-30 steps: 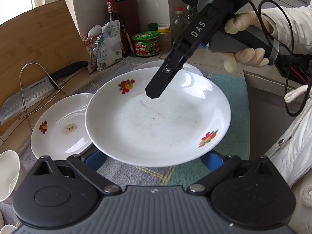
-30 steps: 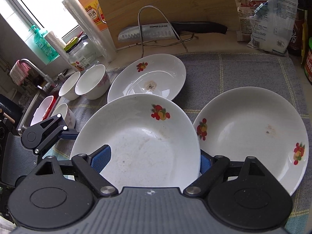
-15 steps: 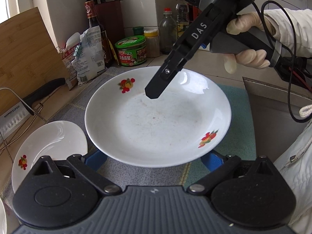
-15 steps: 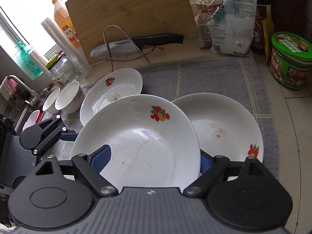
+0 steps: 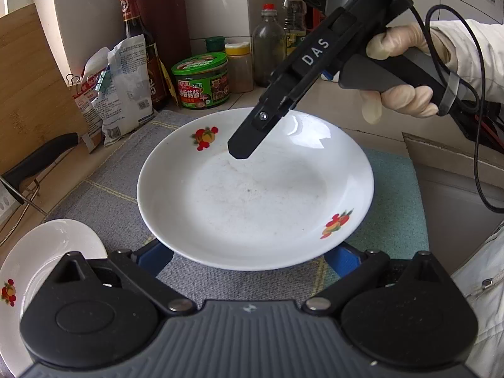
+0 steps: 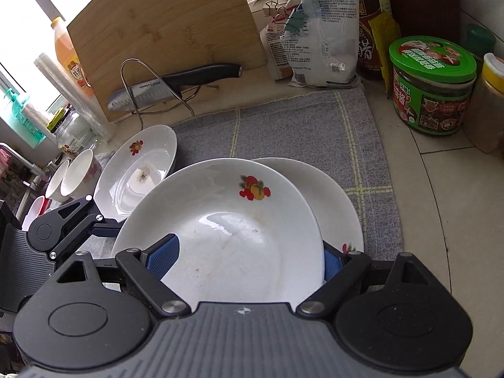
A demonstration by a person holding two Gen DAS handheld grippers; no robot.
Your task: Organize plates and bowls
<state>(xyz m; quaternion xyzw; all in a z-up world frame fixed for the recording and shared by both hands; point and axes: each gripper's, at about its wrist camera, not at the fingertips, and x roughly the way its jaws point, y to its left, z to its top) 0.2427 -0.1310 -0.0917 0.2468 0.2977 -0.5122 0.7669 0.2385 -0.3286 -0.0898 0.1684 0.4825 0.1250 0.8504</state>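
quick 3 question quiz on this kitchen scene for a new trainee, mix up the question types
1. True or false: the knife lies flat on the grey mat.
2. In the right wrist view, what lies partly hidden under the carried plate? A) another white plate B) a bowl C) a chopping board
3. What colour is the lid of the jar standing on the counter beside the mat?

Key
1. False: it rests in the wire stand, off the mat.
2. A
3. Green
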